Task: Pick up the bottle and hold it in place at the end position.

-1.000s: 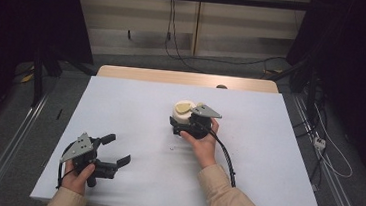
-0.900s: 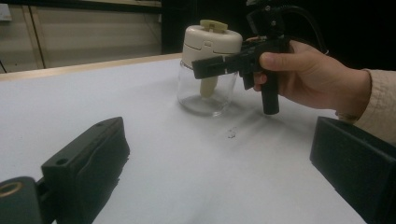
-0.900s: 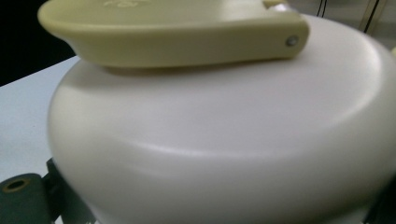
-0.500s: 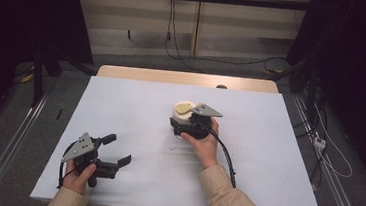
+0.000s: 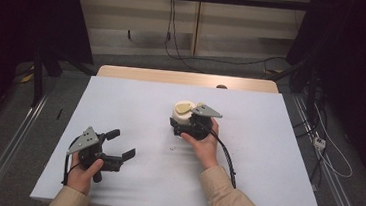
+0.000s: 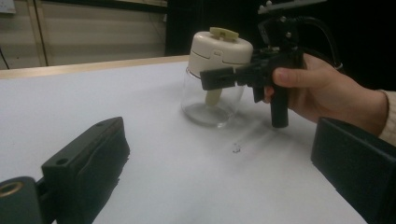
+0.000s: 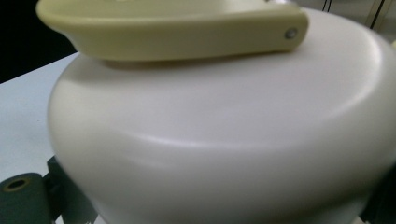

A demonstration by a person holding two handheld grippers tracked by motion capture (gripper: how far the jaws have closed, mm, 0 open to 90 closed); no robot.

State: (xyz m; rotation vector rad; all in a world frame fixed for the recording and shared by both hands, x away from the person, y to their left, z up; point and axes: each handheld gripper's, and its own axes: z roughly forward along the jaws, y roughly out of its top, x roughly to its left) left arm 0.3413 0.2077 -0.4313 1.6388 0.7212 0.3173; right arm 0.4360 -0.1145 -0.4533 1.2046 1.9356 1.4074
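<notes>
A glass jar point(image 5: 183, 111) with a cream lid and a pale yellow flip handle stands upright near the middle of the white table point(image 5: 268, 140). My right gripper point(image 5: 180, 122) grips it from the near side. In the left gripper view one black jaw of that right gripper point(image 6: 217, 79) lies across the jar point(image 6: 214, 100) just under the lid. The lid point(image 7: 224, 135) and its handle point(image 7: 177, 28) loom close in the right gripper view. My left gripper point(image 5: 121, 144) is held open near the front left of the table, nothing between its jaws, well apart from the jar.
A small speck point(image 6: 236, 149) lies on the table just in front of the jar. A bare wooden strip point(image 5: 188, 78) runs along the table's far edge. Cables lie on the floor beyond and to the right.
</notes>
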